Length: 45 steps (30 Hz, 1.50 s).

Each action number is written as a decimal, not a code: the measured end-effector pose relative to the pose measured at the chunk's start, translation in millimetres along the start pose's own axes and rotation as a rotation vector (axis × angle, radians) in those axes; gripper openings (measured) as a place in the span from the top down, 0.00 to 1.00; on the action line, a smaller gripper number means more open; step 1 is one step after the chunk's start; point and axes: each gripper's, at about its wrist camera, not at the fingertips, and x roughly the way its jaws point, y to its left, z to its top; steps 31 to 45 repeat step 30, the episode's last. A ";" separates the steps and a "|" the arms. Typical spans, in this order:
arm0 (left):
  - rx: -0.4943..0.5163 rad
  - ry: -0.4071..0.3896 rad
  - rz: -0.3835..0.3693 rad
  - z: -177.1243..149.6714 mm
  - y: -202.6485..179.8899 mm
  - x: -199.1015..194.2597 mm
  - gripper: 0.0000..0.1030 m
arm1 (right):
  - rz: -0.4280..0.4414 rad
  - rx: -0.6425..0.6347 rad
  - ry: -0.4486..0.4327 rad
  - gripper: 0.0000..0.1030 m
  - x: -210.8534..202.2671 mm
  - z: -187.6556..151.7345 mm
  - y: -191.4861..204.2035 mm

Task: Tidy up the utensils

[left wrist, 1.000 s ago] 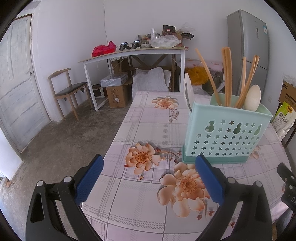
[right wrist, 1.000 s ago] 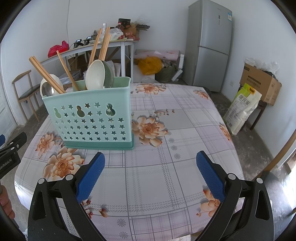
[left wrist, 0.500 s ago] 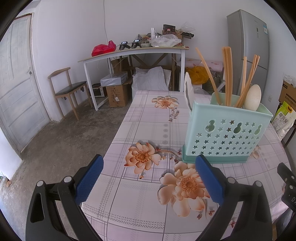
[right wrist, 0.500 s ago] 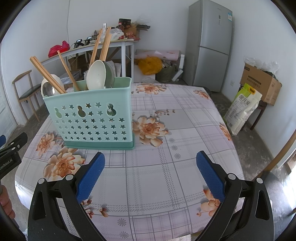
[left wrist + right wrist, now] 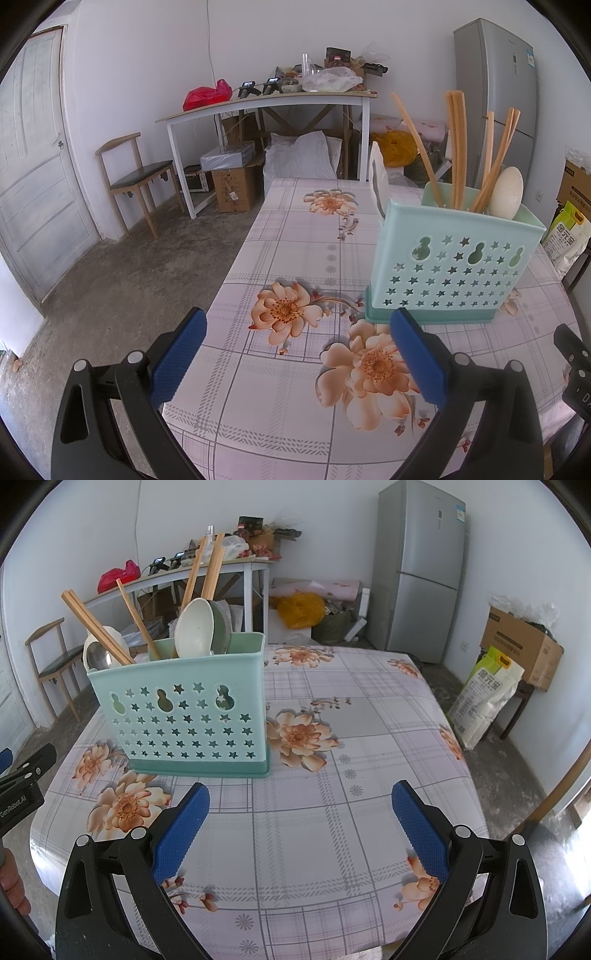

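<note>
A mint-green utensil holder [image 5: 184, 709] with star-shaped cutouts stands upright on the surface [image 5: 332, 812], which is covered in a floral checked cloth. Wooden chopsticks [image 5: 98, 629] lean out of the holder's top, and pale spoons [image 5: 194, 627] stand bowl-up inside it beside a metal spoon [image 5: 98, 657]. In the left wrist view the same holder [image 5: 452, 258] sits just beyond the left gripper [image 5: 295, 358], whose blue-padded fingers [image 5: 179, 354] are spread wide with nothing between them. The right gripper [image 5: 301, 830] hovers near the holder's front, its fingers [image 5: 419, 830] likewise parted and empty. Behind the holder stand a grey refrigerator [image 5: 419, 572], a cluttered white side table [image 5: 266, 107] and a wooden chair [image 5: 136, 177].
</note>
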 end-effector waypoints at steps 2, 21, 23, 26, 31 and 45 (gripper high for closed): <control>0.000 -0.002 0.000 0.4 -0.6 0.5 0.05 | 0.000 0.000 0.000 0.08 0.0 0.0 0.0; 0.003 0.004 -0.001 -2.3 -1.0 1.4 0.05 | 0.001 0.001 0.000 0.08 0.1 0.1 -1.0; 0.005 0.007 -0.002 -3.7 -1.4 1.2 0.05 | 0.001 0.001 0.000 0.08 -0.6 0.5 0.3; 0.007 0.009 -0.002 -5.5 -2.5 0.4 0.05 | 0.001 0.000 0.000 0.08 -0.4 0.5 -0.5; 0.006 0.011 -0.004 -4.4 -3.4 1.0 0.05 | 0.001 0.002 -0.001 0.08 -0.6 0.6 0.0; 0.006 0.011 -0.004 -4.4 -3.4 1.0 0.05 | 0.001 0.002 -0.001 0.08 -0.6 0.6 0.0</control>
